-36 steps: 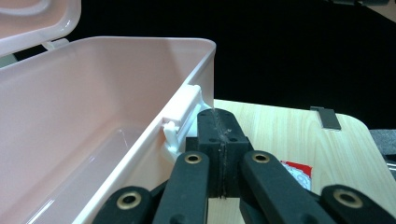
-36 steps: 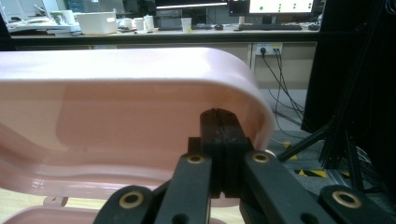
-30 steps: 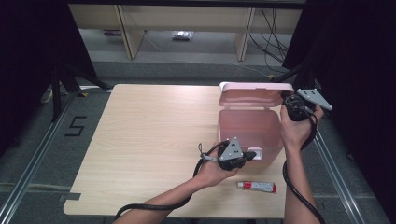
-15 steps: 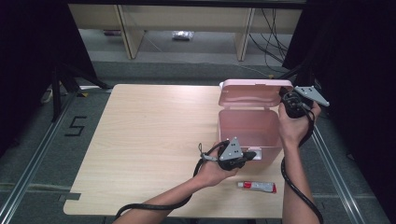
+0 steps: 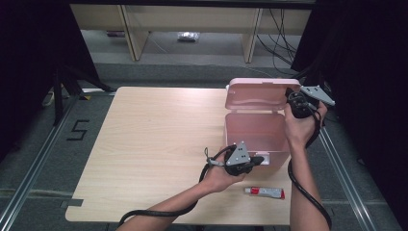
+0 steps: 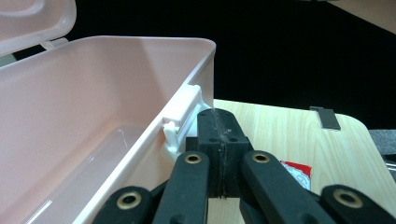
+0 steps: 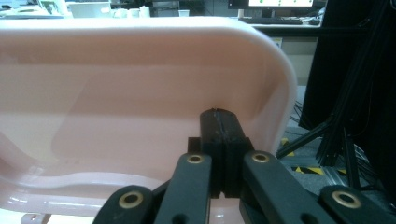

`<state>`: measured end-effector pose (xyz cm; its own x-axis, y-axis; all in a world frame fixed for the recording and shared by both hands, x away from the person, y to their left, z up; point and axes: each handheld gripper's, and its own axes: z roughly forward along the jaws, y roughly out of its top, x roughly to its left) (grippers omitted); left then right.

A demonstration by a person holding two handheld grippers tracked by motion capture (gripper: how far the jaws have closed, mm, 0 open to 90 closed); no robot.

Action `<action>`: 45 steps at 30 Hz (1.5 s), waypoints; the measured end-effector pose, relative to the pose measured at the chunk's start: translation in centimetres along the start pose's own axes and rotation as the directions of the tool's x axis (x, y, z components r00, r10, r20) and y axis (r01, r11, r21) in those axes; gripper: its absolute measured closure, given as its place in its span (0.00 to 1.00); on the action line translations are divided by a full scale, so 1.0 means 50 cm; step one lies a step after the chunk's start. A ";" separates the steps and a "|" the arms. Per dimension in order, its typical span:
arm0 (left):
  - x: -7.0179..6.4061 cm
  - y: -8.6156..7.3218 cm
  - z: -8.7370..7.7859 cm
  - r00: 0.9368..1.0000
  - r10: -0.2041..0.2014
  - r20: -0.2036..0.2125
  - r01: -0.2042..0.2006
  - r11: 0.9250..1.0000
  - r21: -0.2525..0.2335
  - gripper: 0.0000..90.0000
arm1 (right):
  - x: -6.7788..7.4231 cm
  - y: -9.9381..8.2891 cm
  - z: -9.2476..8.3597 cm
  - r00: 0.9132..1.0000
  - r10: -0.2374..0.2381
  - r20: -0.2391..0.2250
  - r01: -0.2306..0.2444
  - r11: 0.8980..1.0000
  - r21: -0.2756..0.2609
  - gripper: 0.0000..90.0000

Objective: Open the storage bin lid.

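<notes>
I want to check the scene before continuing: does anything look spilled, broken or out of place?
Nothing stands out. The pink box stands upright on the table with its lid open, looking undamaged. A small tube lies flat near the table's front edge. No spill shows.

One pink box (image 5: 256, 132) with one raised lid (image 5: 257, 96), one tube (image 5: 264, 192), two tools.

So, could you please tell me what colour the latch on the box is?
White; the latch on the pink box shows best in the left gripper view.

Grey floor (image 5: 159, 67), black curtains (image 5: 29, 72), wooden shelving (image 5: 192, 19).
</notes>
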<state>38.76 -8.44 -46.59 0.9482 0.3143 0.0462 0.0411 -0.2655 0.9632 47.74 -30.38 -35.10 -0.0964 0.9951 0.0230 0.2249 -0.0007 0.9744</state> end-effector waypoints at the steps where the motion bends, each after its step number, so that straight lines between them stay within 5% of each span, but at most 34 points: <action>1: 0.000 0.000 0.000 1.000 -0.001 0.000 0.001 1.000 0.000 0.99 | 0.002 0.000 0.002 1.000 0.007 -0.002 -0.007 1.000 0.002 1.00; 45: -0.001 -0.001 -0.001 1.000 0.005 -0.003 -0.005 1.000 0.003 0.99 | 0.027 -0.009 0.084 0.998 -0.061 -0.002 0.061 0.992 0.112 1.00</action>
<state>38.68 -8.41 -46.60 0.9474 0.3157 0.0517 0.0373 -0.2695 0.9623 51.57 -28.61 -36.44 -0.1121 0.9930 -0.0362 0.3263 0.0712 0.9426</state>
